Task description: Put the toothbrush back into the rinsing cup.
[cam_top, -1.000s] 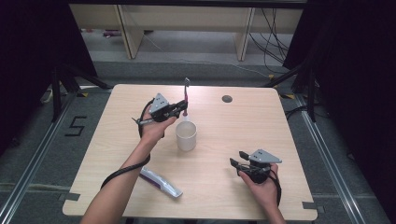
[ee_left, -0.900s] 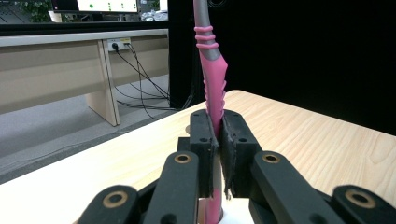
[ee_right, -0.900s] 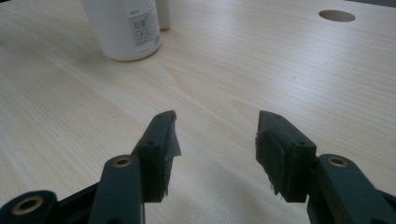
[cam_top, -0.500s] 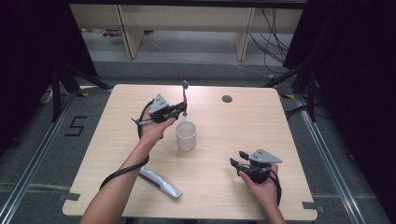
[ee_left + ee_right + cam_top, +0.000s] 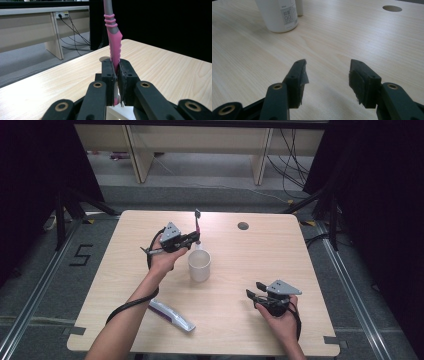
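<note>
Toothbrush, pink and grey, clamped upright in left tongs, held above the white cup mid-surface. Right tongs released, nothing between them, low over the near right part. Toothpaste tube lies near the front edge.
</note>
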A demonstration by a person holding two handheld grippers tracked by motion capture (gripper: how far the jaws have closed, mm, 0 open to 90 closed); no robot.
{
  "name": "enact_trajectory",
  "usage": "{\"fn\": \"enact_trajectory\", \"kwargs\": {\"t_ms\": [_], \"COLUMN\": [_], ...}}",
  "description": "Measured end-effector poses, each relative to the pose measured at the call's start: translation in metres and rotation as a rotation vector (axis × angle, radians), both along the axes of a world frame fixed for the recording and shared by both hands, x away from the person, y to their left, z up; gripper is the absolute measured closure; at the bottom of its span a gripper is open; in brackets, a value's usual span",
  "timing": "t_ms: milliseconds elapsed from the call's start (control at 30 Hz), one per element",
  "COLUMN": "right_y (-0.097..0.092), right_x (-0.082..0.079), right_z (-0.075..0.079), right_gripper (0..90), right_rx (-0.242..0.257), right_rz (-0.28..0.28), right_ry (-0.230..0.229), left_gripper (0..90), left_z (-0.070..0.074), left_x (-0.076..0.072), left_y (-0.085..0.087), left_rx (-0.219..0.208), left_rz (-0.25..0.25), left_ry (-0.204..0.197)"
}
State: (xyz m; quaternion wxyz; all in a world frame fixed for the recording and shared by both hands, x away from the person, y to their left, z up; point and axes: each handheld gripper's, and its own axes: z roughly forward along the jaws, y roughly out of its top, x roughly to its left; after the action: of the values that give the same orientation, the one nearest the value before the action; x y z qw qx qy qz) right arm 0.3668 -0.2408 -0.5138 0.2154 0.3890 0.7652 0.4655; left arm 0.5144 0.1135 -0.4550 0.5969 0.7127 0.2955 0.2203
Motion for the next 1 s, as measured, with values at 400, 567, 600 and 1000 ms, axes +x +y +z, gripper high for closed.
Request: {"fn": "enact_trajectory", "kwargs": {"t_ms": [400, 567, 600, 1000], "right_y": [0.0, -0.0003, -0.0003, -0.0001], "right_x": [0.0008, 0.0005, 0.0005, 0.0007], "right_z": [-0.0006, -0.0002, -0.0002, -0.0003], "right_gripper": [48.4, 48.3, 48.3, 48.3], "right_rx": [-0.001, -0.005, -0.006, -0.012], "right_rz": [0.002, 0.002, 0.0, -0.002], "right_ry": [-0.016, -0.01, -0.012, -0.015], "left_gripper": [83.4, 83.3, 83.3, 83.2], "left_z": [-0.0023, -0.0035, -0.0039, -0.006], "left_x": [0.0008, 0.0009, 0.001, 0.0024], "left_y": [-0.0005, -0.0001, 0.0001, 0.0005], "left_rx": [0.017, 0.025, 0.027, 0.035], "left_rz": [0.002, 0.002, 0.001, -0.003], "left_ry": [0.024, 0.031, 0.033, 0.046]}}
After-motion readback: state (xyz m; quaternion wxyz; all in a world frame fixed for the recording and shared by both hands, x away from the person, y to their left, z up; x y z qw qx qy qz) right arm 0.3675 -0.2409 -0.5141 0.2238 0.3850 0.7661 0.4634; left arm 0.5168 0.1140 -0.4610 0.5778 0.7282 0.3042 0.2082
